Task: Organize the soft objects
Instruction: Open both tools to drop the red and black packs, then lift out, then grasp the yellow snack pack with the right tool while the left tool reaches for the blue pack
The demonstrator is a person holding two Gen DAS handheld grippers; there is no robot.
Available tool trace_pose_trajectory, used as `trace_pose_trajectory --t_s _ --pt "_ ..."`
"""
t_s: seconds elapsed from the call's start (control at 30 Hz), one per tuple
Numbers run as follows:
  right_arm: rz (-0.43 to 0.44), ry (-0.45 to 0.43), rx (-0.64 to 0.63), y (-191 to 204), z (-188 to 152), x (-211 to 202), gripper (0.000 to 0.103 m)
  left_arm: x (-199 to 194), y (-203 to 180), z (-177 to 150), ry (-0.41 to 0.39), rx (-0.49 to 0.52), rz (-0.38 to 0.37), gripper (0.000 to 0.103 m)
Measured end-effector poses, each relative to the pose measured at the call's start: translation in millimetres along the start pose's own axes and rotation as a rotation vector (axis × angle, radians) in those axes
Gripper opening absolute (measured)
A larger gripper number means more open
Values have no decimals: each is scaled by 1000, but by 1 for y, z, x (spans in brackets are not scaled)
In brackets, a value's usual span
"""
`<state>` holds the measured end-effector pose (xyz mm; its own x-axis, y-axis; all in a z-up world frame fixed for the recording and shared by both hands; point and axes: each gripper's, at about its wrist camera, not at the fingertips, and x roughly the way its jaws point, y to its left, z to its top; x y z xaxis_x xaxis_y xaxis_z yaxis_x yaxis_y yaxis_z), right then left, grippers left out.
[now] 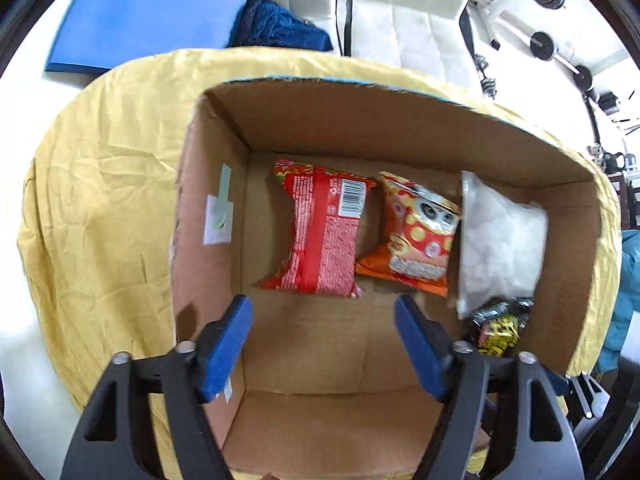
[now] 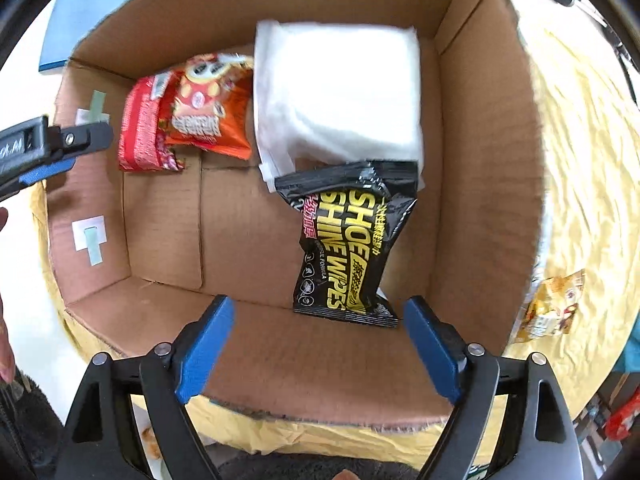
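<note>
An open cardboard box (image 1: pixel 208 208) (image 2: pixel 480 160) stands on a yellow cloth. Inside lie a red snack packet (image 1: pixel 324 232) (image 2: pixel 140 128), an orange snack packet (image 1: pixel 416 236) (image 2: pixel 208 108), a white soft pack (image 1: pixel 500 240) (image 2: pixel 340 92) and a black shoe-shine wipes pack (image 1: pixel 498 326) (image 2: pixel 352 240). My left gripper (image 1: pixel 324 320) is open and empty, above the box's near left part. It also shows at the left edge of the right wrist view (image 2: pixel 52 148). My right gripper (image 2: pixel 320 320) is open and empty, just above the wipes pack's near end.
The yellow cloth (image 1: pixel 108 200) (image 2: pixel 592 160) covers the table around the box. A yellow snack packet (image 2: pixel 552 308) lies on the cloth right of the box. A blue mat (image 1: pixel 140 12) and dark blue fabric (image 1: pixel 280 28) lie beyond. Exercise gear (image 1: pixel 544 40) stands at far right.
</note>
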<state>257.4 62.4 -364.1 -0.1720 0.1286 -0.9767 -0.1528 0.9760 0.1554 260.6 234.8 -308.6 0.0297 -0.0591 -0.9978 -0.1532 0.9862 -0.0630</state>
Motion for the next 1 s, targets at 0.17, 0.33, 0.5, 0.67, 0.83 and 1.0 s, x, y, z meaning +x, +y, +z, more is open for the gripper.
trace_pose_trajectory --t_s 0.17,0.33,0.5,0.67,0.83,1.0 --pt "-8 -83 -2 1 -22 -19 103 -24 20 -16 -86 -33 4 96" --pt "-20 -155 -15 3 -34 -45 103 -48 29 -35 -168 -57 4 96" --pt "-28 -213 -46 7 -50 -66 103 -77 27 -61 -245 -52 11 97" --pt "-10 -283 -69 11 -75 -97 103 -107 18 -90 -317 -34 23 97" --pt "-3 -353 -88 14 -100 -124 103 -134 9 -119 -387 -19 51 96" --pt "24 -393 -95 8 -118 -143 103 -143 1 -132 -400 -23 23 97"
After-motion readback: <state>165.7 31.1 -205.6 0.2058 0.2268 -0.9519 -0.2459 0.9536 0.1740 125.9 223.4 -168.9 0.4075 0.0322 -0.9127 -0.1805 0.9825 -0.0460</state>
